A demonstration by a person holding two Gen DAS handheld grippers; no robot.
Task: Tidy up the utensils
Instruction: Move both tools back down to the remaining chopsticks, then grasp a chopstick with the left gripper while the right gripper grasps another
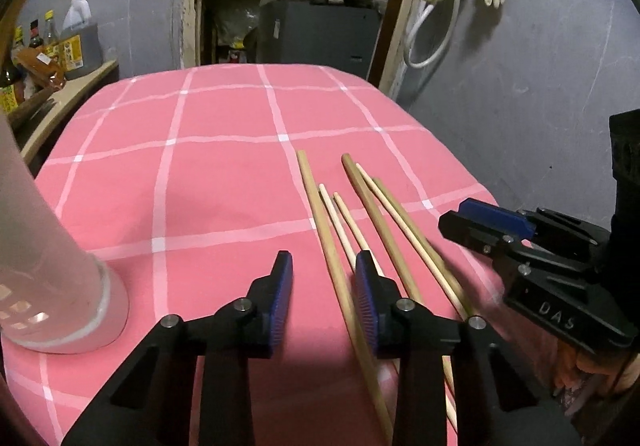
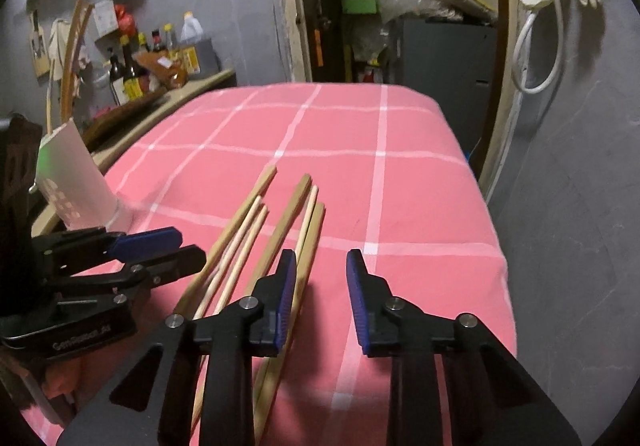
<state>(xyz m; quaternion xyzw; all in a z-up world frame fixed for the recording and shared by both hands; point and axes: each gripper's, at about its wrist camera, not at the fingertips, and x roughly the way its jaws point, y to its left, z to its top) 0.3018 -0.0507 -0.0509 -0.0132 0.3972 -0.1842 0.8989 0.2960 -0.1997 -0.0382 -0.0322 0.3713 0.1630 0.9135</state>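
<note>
Six wooden chopsticks (image 1: 332, 246), one white holder (image 1: 48, 266), and two grippers on the cloth

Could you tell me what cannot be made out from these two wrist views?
- Near ends of the chopsticks: both views, hidden beneath the hand-held gripper bodies and cut by the bottom edge.
- White holder, top: left view, cut off at the edge.
- Bottle labels: too small to read.
</note>
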